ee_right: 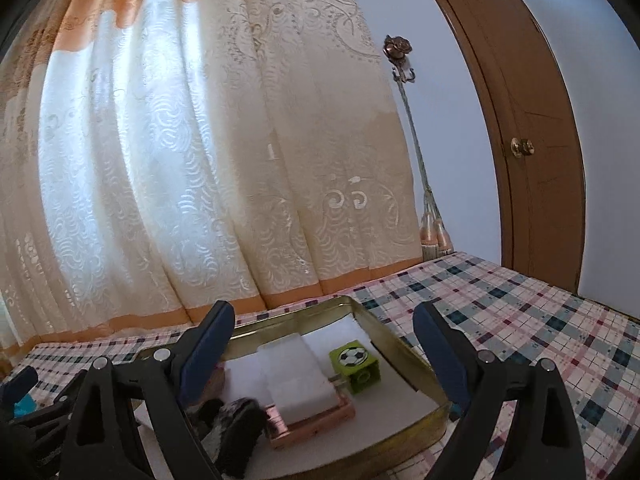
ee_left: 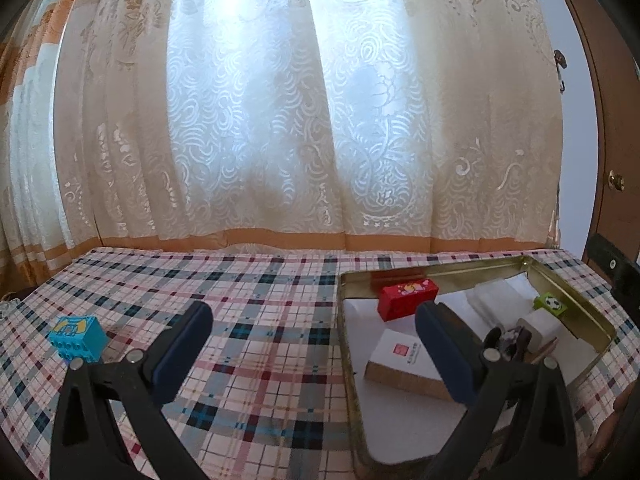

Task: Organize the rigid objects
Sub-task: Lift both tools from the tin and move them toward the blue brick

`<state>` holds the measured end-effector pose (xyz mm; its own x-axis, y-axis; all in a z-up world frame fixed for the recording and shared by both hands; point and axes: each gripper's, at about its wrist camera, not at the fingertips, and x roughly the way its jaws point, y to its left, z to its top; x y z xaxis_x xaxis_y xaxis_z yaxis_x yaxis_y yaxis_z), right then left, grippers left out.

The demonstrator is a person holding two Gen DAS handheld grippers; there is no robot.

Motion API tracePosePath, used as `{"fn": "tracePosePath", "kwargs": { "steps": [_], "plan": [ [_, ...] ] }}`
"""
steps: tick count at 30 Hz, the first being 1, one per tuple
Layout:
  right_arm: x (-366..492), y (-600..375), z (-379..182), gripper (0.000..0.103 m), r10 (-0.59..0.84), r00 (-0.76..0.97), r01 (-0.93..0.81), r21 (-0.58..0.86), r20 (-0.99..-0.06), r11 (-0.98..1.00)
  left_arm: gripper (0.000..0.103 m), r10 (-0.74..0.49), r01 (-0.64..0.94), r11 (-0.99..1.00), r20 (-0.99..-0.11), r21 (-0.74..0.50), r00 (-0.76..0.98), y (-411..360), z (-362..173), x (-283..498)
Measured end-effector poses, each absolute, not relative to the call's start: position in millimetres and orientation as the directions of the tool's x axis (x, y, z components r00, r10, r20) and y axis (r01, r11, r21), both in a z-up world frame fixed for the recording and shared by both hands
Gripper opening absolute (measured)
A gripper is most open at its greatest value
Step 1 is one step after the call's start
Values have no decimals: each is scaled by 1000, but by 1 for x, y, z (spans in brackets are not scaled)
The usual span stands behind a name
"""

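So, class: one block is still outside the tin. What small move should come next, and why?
Probably swing the left claw left toward the blue block. It sits alone on the checked cloth, while the red block and green block already lie in the gold tin. Both claws are open and hold nothing.
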<state>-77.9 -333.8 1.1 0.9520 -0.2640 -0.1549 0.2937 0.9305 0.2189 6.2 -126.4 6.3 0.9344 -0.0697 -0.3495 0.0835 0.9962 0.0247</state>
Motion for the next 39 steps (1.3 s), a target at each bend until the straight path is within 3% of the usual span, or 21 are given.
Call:
{"fn": "tracePosePath", "kwargs": {
  "steps": [21, 39],
  "plan": [
    [-87, -277, 4, 93, -246, 961, 265, 165, -125, 950, 103, -37, 47, 999, -344, 21, 938, -74, 6, -10],
    [-67, -187, 1, 93, -79, 980, 109, 164, -180, 980, 103, 78, -86, 996, -354, -8, 932, 16, 4, -2]
  ]
}}
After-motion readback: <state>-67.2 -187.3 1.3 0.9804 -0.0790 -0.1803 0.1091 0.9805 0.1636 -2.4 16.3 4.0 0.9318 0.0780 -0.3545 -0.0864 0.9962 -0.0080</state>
